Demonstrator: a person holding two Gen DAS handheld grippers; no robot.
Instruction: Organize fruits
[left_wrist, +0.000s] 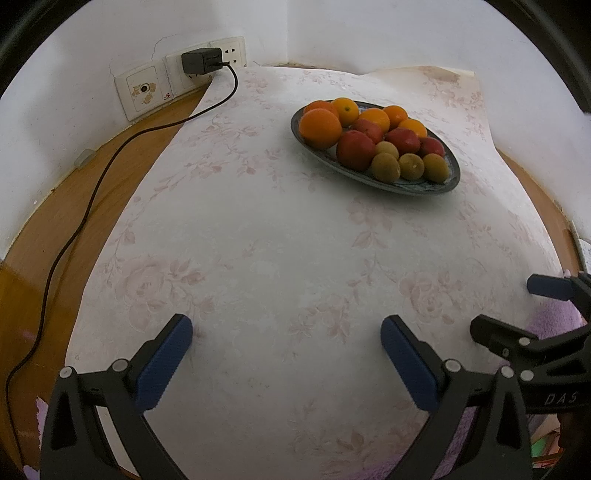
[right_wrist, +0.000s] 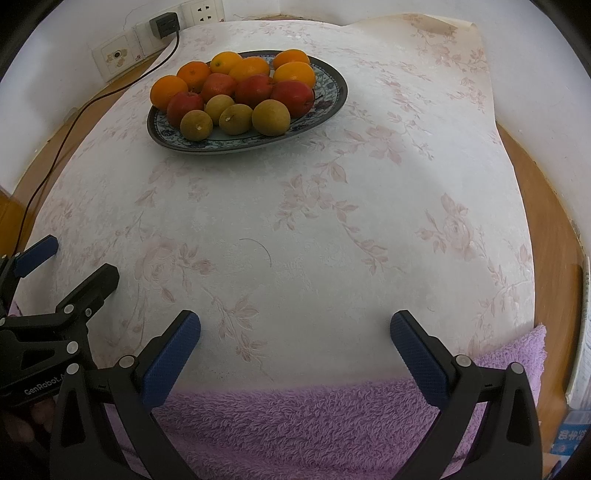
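— Fruit (right_wrist: 236, 92) sits where?
— Heaped on the plate (right_wrist: 332, 99) toward the table's far edge, well ahead of both grippers.
— Jaws?
— Left gripper (left_wrist: 286, 354) and right gripper (right_wrist: 295, 354) both spread, empty.

My gripper pads (right_wrist: 168, 360) are showing dimpled blue rubber; the plate (right_wrist: 334, 98) is gleaming glazed, the towel (right_wrist: 295, 417) looking fluffy, the bench (left_wrist: 37, 258) showing polished wood.

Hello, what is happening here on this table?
A person holds two grippers over the table, and both are open and empty. The left gripper and the right gripper hover near the front edge. All the fruit lies sorted by colour on the plate further back: oranges, red fruits, green fruits.
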